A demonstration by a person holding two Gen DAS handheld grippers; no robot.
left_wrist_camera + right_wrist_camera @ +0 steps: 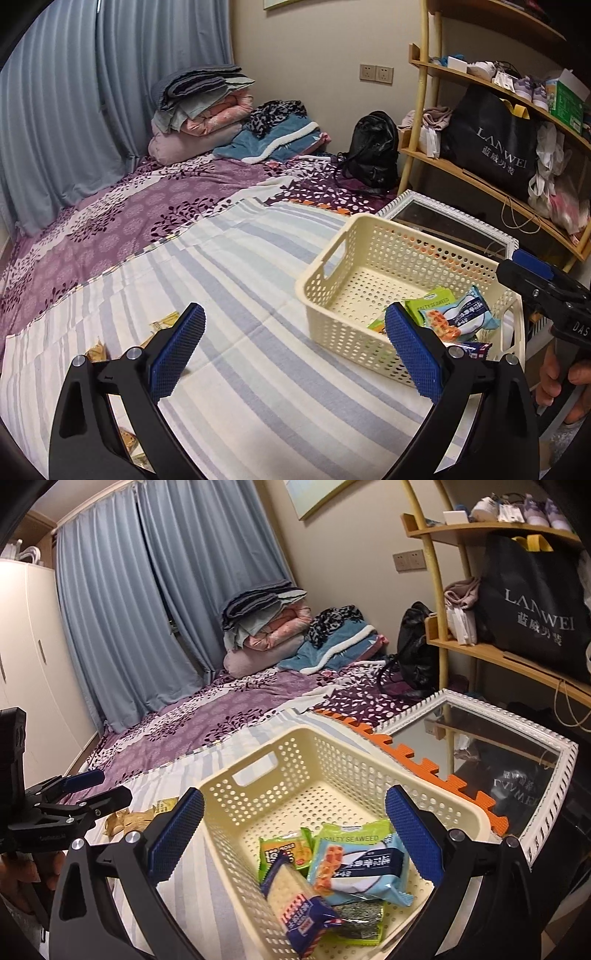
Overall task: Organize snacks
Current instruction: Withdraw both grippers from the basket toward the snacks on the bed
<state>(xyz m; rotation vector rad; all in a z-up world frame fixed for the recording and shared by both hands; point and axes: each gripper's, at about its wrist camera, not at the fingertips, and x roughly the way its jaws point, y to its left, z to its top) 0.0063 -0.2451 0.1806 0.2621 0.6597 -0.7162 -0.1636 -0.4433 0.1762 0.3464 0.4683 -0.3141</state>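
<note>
A cream perforated basket (369, 236) stands on the striped sheet at the bed's right side. It holds several snack packets: a green seaweed packet (354, 834), a light blue packet (362, 867), a blue cracker packet (295, 897) and a dark seaweed pack (362, 919). My right gripper (295, 830) hangs open just above the basket (258, 746), nothing between its blue pads. My left gripper (295, 332) is open and empty over the sheet, left of the basket. Loose yellow snack packets (164, 321) lie by its left finger, also in the right wrist view as yellow packets (129, 819).
A white-framed mirror (480, 709) and an orange foam mat (424, 760) lie just behind the basket. A wooden shelf (480, 177) with bags stands at the right. A black backpack (373, 147) and folded bedding (199, 110) sit at the bed's far end.
</note>
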